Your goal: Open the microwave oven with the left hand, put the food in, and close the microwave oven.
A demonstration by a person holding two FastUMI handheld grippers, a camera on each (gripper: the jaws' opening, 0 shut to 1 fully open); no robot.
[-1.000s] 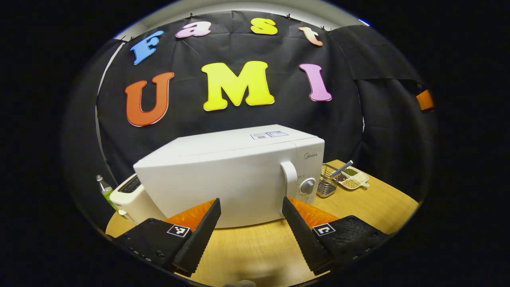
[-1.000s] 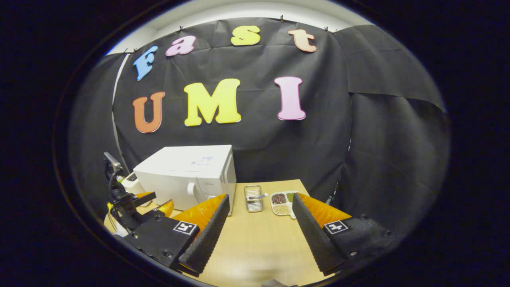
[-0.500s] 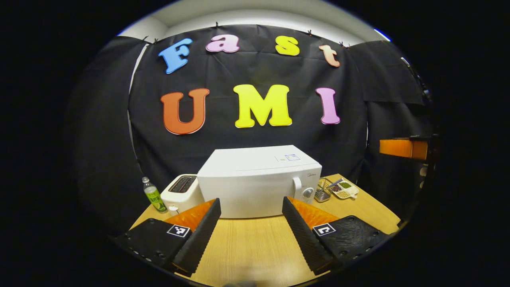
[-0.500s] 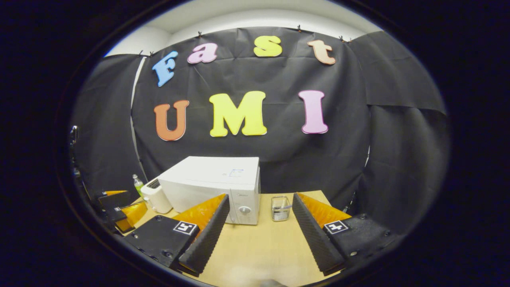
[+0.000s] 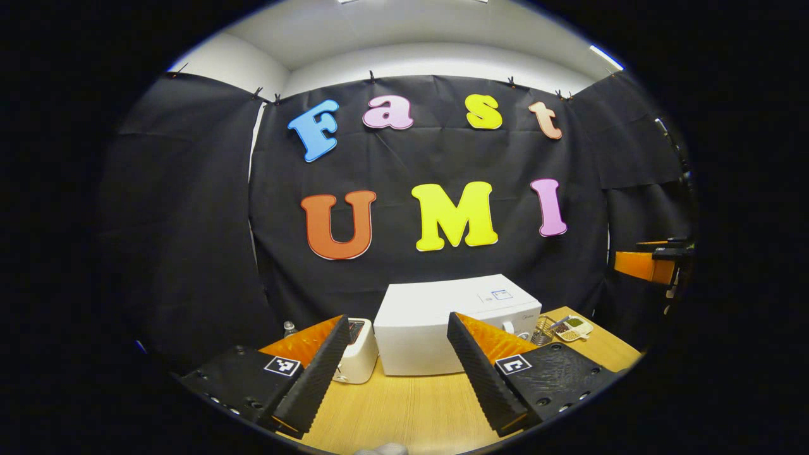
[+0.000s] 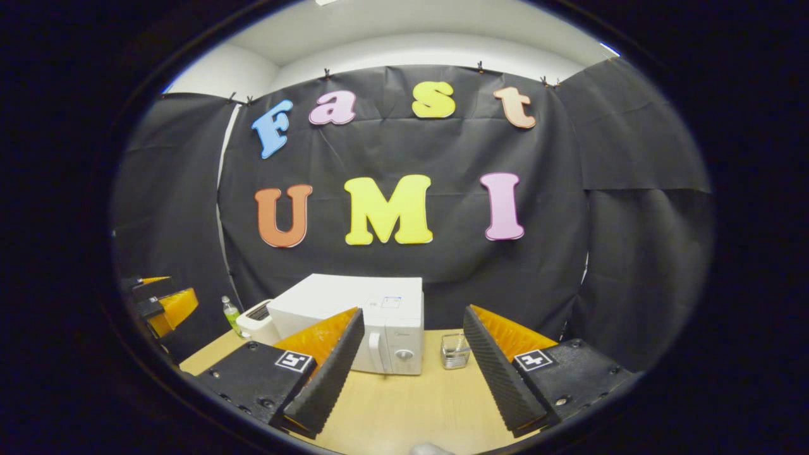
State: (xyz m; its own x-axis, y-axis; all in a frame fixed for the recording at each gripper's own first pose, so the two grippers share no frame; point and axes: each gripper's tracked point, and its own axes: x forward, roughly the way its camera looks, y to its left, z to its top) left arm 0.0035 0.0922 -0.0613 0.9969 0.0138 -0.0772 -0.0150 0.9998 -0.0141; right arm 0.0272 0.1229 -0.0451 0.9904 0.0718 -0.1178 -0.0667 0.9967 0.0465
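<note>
White box-shaped microwave oven [image 5: 442, 328], door shut, stood on the pale wooden table [image 5: 411, 411] with a white toaster [image 5: 358, 357] just beside one end and a wire basket [image 6: 455, 351] beside the other; left gripper [image 5: 398, 351] and right gripper [image 6: 411, 344] hung before it, fingers apart, empty.

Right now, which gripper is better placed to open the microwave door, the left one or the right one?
Left, by a small margin. The microwave sits straight ahead between the open left gripper, its handle just beside. The right gripper, also open, faces the handle too, but the task assigns the left.
</note>
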